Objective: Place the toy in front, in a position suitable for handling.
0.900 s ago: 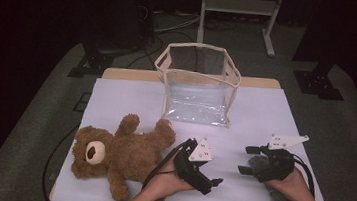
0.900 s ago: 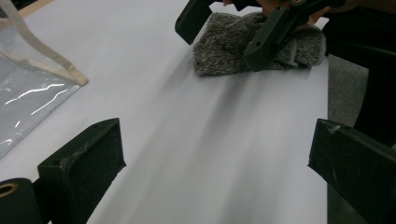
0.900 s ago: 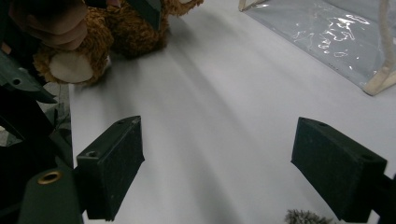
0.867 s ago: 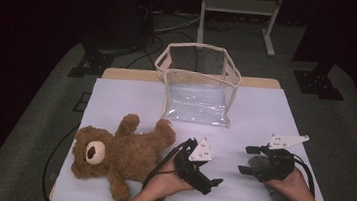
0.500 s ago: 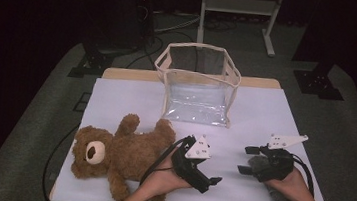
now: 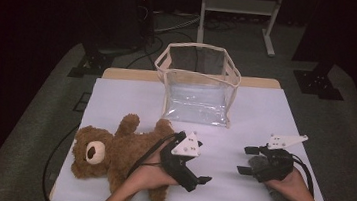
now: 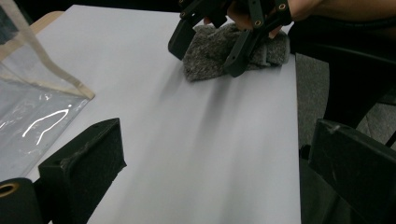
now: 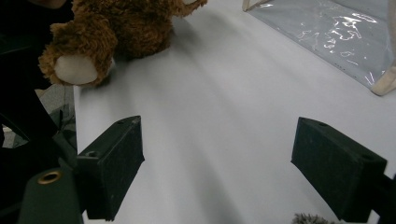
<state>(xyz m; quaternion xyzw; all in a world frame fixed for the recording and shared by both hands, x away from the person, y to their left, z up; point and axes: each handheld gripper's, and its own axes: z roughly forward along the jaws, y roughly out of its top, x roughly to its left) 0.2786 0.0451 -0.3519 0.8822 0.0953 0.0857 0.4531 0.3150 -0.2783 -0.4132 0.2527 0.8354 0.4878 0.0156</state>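
My left gripper [image 6: 199, 179] sits low in the middle, jaws wide open and holding nothing, just right of the teddy [image 6: 110, 152] at lower left. My right gripper [image 6: 246, 160], lower right, is wide open too, over a grey cloth [image 6: 277, 195].

1. The teddy bear [image 6: 111, 151] is covered in shaggy brown plush.
2. The bag [image 6: 198, 90] is made of glossy clear plastic, edged with beige cloth tape.
3. The grey cloth [image 7: 224, 49] is seen as coarse and fuzzy.
4. The table [image 6: 260, 114] is surfaced smooth, matt white.
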